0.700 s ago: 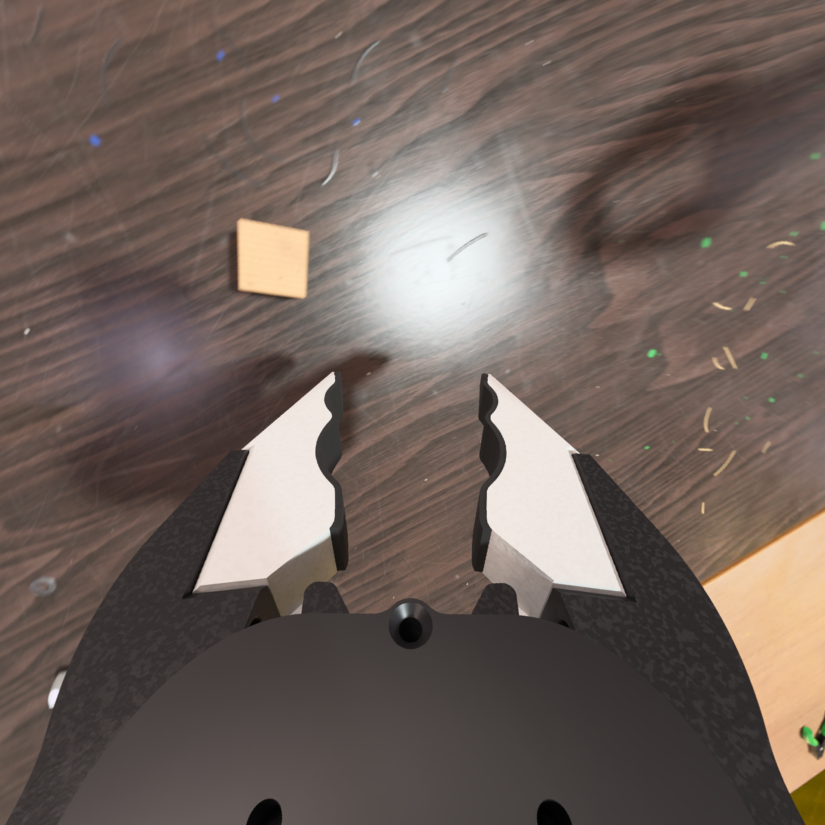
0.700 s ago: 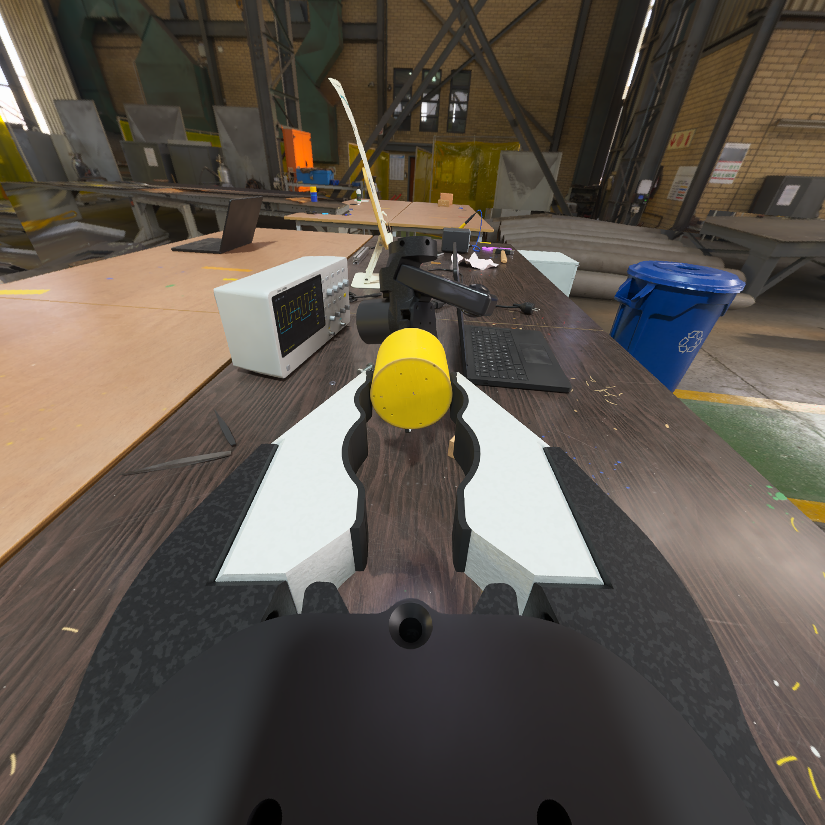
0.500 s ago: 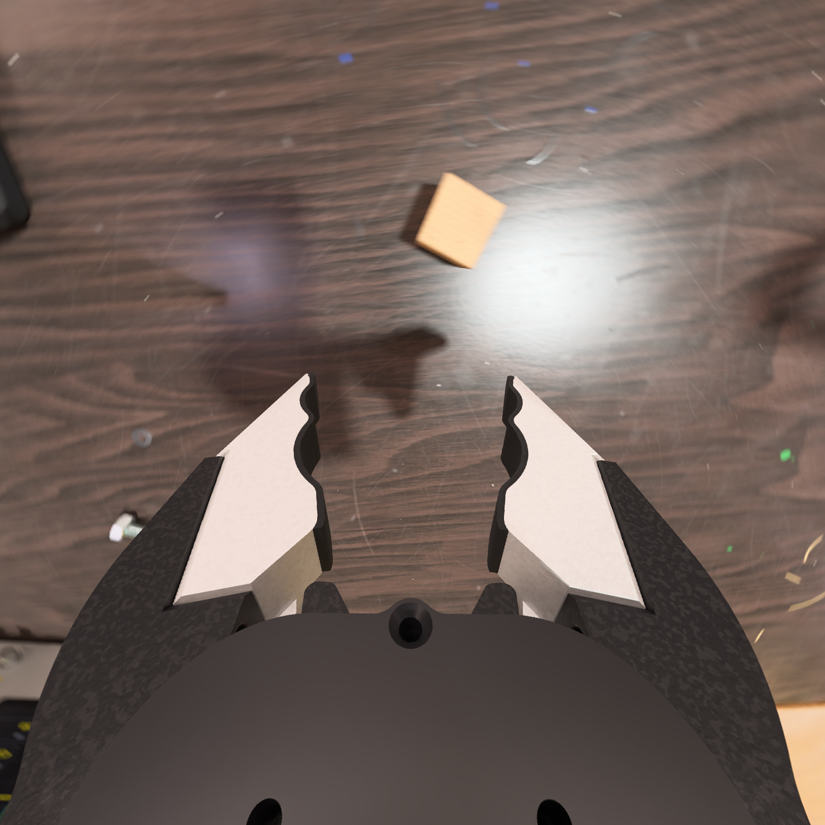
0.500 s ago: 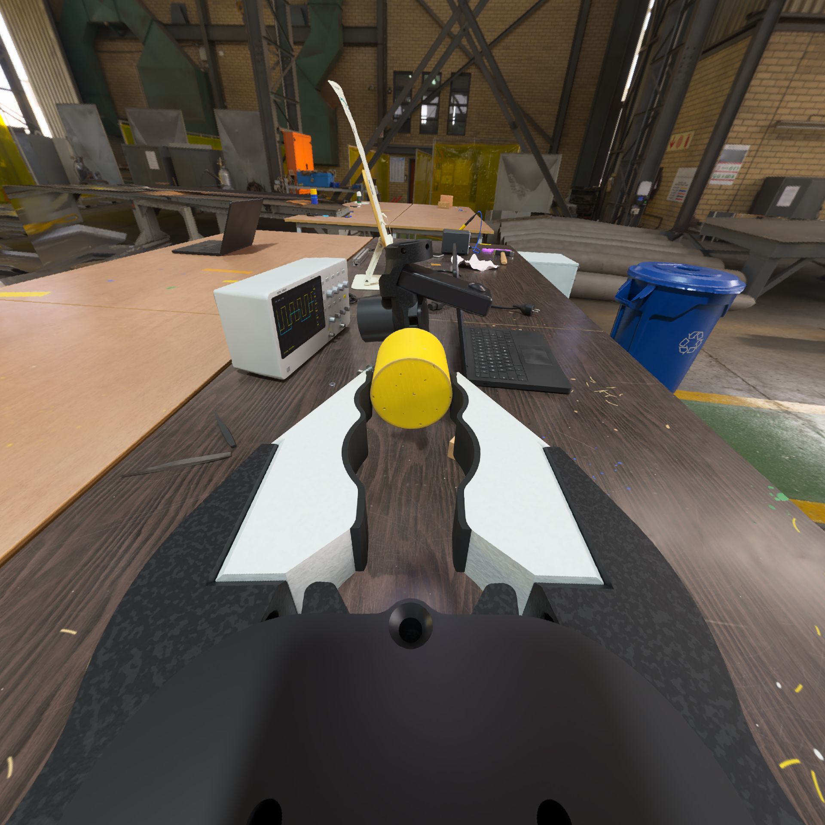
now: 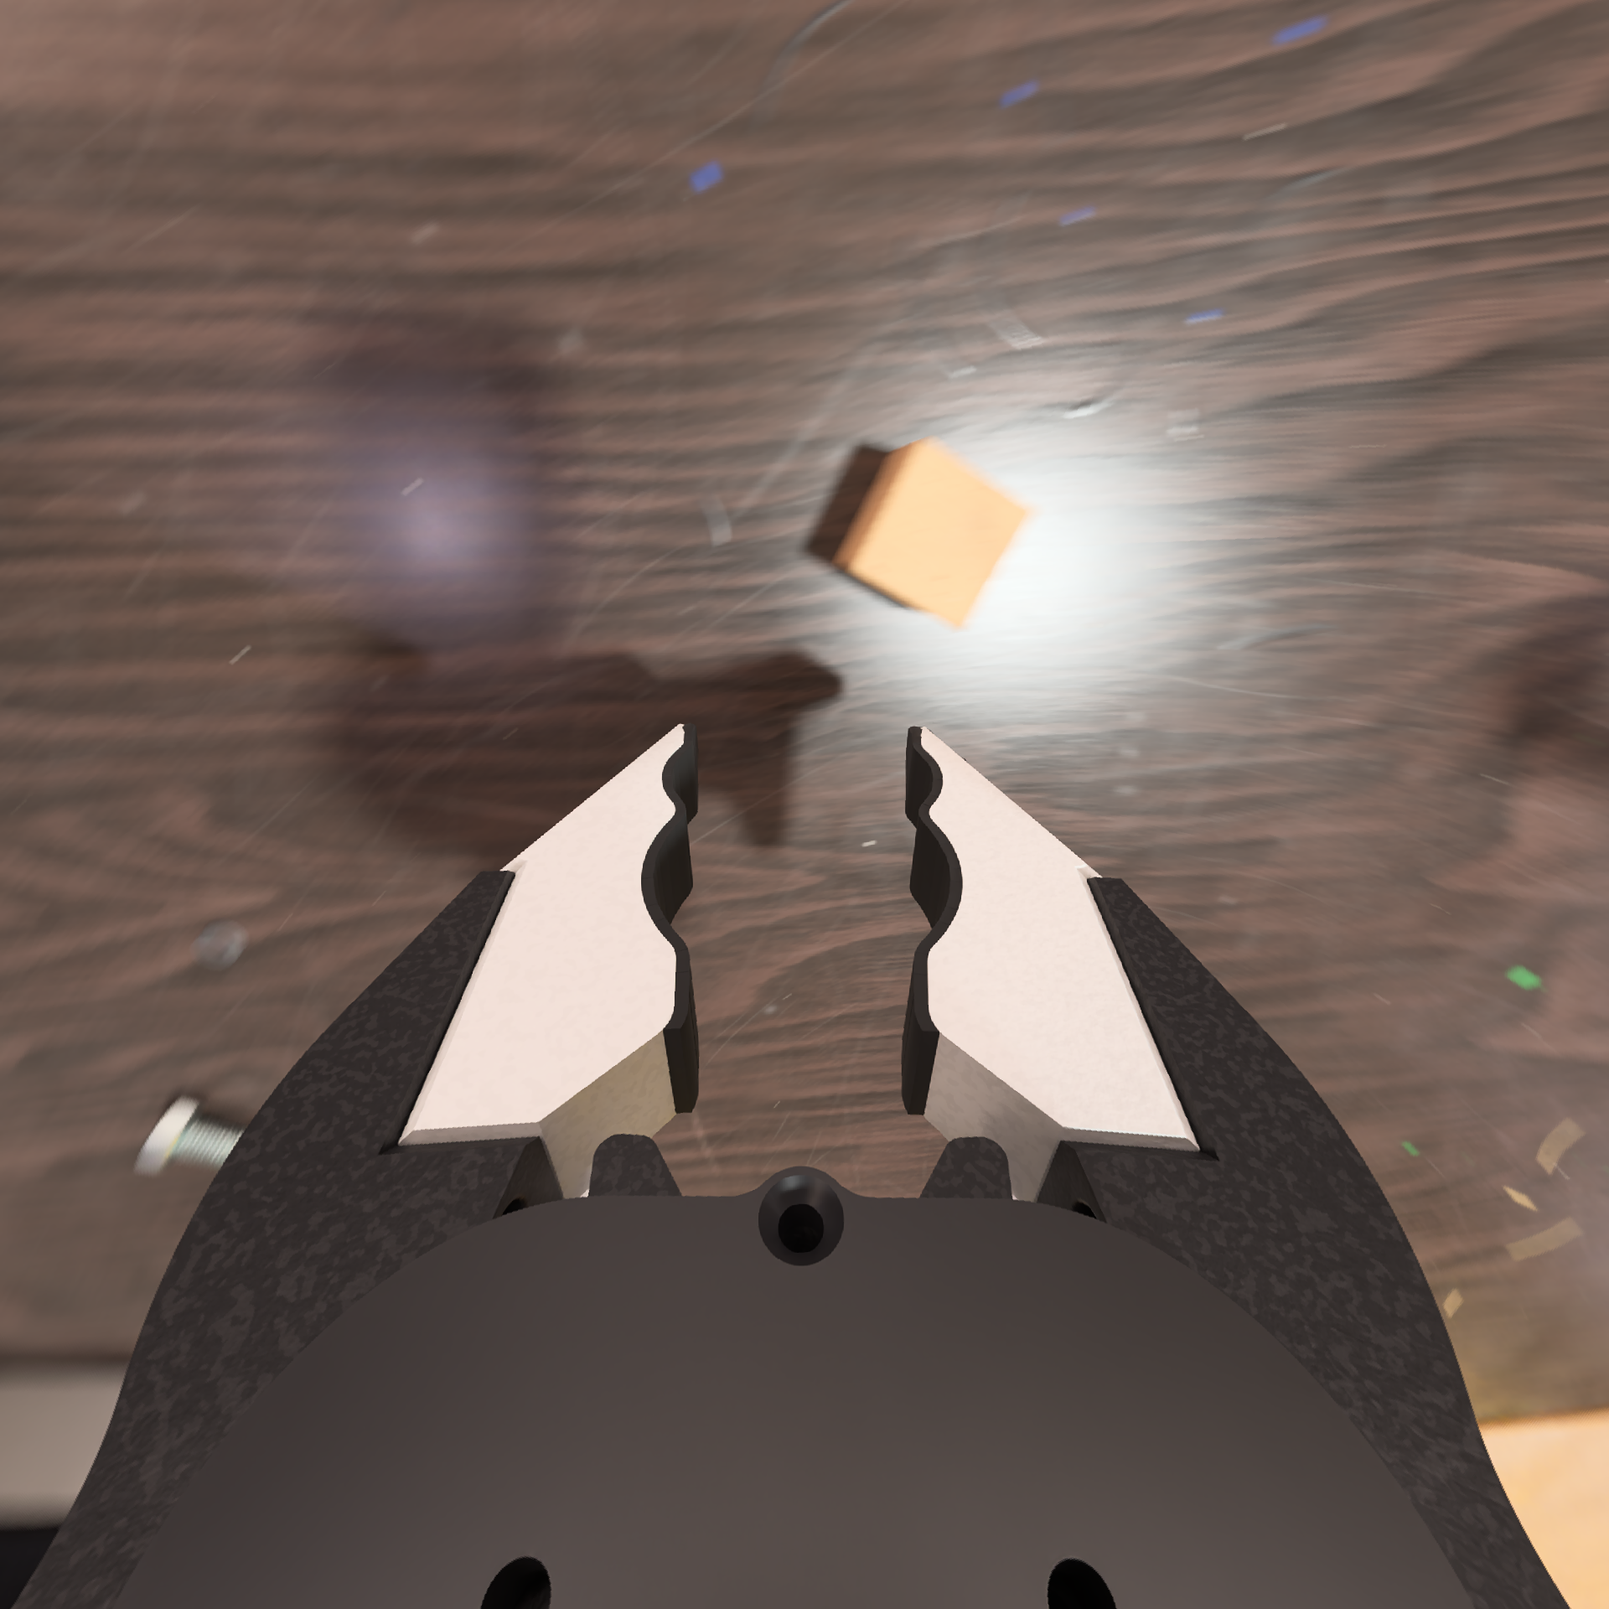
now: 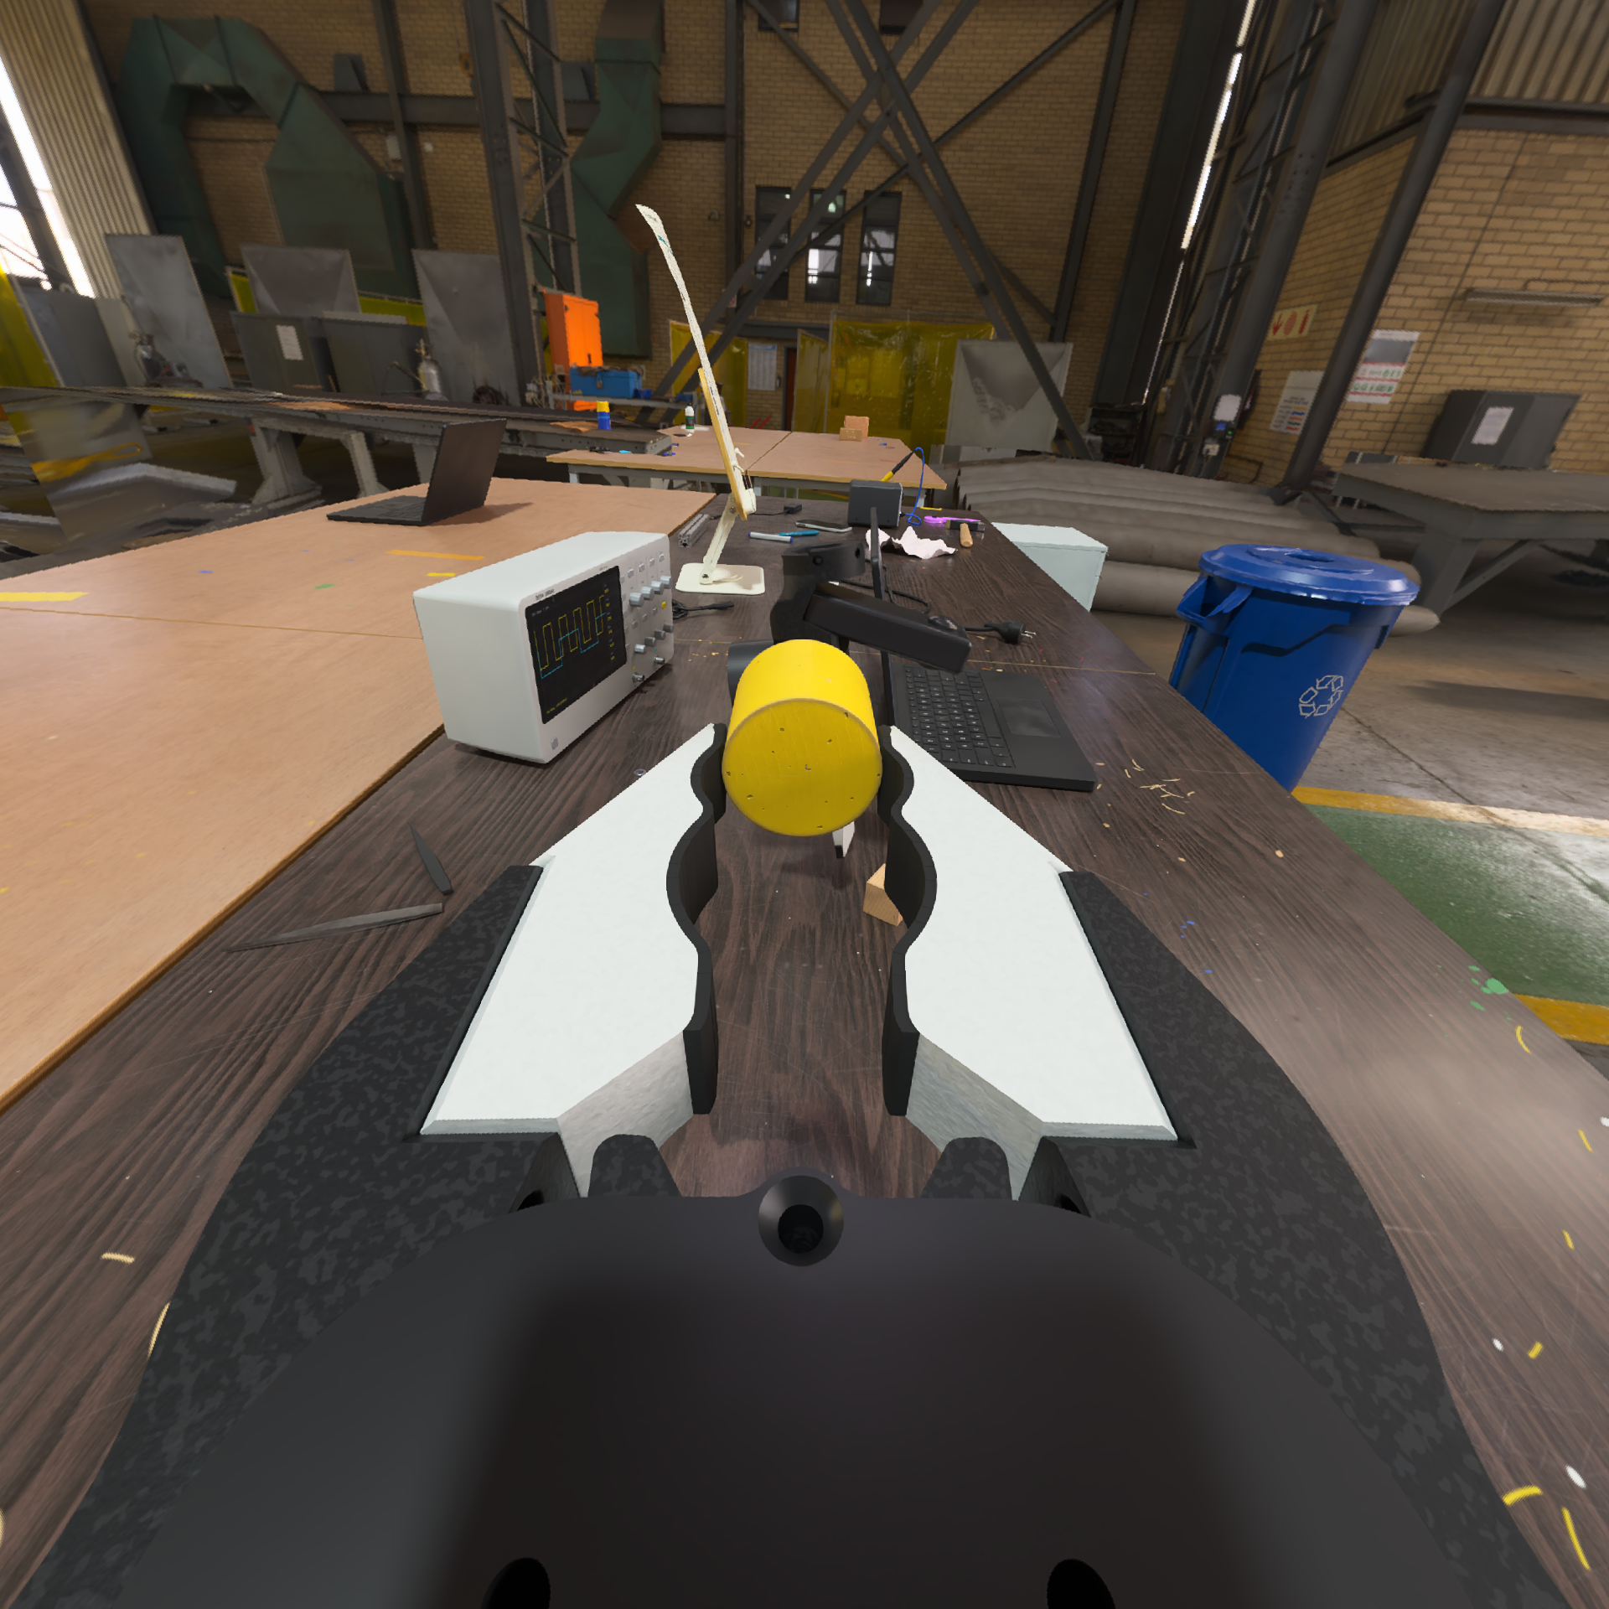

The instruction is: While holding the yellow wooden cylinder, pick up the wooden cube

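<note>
Right gripper (image 6: 802, 766): clamping the yellow wooden cylinder (image 6: 802, 740) between its fingertips, above the dark table (image 6: 1219, 914).
Left gripper (image 5: 799, 749): hovering over the table, jaws parted and gripping nothing.
Wooden cube (image 5: 923, 544): lying on the table ahead of the left fingertips, slightly right, turned skew.
Handling: probably light, rigid, smooth-sided; pinching two opposite flat faces is looking best.

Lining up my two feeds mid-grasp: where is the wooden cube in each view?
Left wrist view: cube lies upper centre-right on the table, beyond the open fingers.
Right wrist view: cube is partly hidden just inside the right finger, below the cylinder.
Shared landmark: the dark wood table.
</note>
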Controlling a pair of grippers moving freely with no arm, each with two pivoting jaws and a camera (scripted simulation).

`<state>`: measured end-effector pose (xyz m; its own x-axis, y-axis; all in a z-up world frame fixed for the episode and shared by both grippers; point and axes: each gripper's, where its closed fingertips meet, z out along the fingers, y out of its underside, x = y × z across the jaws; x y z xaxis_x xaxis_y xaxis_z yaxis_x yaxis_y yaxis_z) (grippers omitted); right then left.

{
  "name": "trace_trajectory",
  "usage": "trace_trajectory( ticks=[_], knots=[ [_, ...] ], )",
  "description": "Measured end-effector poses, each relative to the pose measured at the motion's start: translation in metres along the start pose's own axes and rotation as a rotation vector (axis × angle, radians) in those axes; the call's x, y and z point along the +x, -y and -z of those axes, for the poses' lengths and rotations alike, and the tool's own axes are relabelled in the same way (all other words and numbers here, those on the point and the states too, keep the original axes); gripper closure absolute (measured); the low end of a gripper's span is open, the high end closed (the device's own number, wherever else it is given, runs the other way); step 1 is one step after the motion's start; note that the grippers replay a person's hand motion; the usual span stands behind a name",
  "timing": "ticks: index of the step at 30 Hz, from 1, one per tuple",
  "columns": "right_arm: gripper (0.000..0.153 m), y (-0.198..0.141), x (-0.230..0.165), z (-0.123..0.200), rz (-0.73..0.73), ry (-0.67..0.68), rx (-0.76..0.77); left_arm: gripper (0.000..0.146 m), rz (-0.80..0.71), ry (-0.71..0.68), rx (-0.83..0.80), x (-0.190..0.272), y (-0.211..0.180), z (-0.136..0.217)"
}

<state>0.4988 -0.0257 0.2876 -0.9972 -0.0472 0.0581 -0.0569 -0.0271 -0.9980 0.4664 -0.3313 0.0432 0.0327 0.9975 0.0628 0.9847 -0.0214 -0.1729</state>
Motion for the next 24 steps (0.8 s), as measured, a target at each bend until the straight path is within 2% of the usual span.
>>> trace_trajectory(
  ticks=[1, 2, 4, 5, 10, 15, 20, 22, 24],
  knots=[
    [0.118, 0.0, 0.0, 0.0, 0.001, 0.0, 0.001, 0.098, -0.035, -0.084, 0.037, 0.012, 0.005, 0.003],
    [0.118, 0.0, 0.0, 0.0, 0.002, -0.001, 0.001, 0.098, -0.055, -0.08, 0.055, 0.013, 0.007, 0.006],
    [0.118, 0.0, 0.001, 0.001, 0.002, -0.002, 0.001, 0.092, -0.045, 0.051, 0.067, 0.003, 0.011, 0.013],
    [0.118, 0.0, 0.001, 0.001, 0.002, -0.003, 0.002, 0.089, -0.034, 0.065, 0.077, 0.003, 0.013, 0.014],
    [0.118, 0.0, 0.0, 0.001, 0.005, -0.001, 0.004, 0.078, -0.057, 0.039, 0.047, 0.013, 0.021, 0.004],
    [0.118, 0.001, -0.002, 0.001, 0.015, 0.014, 0.012, 0.071, -0.39, -0.016, 0.107, 0.04, 0.031, -0.004],
    [0.118, 0.002, -0.003, 0.002, 0.025, 0.012, 0.014, 0.086, -0.467, 0.028, 0.032, 0.029, 0.03, -0.028],
    [0.118, 0.002, -0.002, 0.002, 0.025, 0.011, 0.014, 0.111, -0.503, -0.005, 0.07, 0.03, 0.036, -0.033],
    [0.118, 0.0, 0.0, 0.003, 0.026, 0.004, 0.005, 0.114, -0.551, 0.016, 0.186, 0.028, 0.049, -0.023]
  ],
)
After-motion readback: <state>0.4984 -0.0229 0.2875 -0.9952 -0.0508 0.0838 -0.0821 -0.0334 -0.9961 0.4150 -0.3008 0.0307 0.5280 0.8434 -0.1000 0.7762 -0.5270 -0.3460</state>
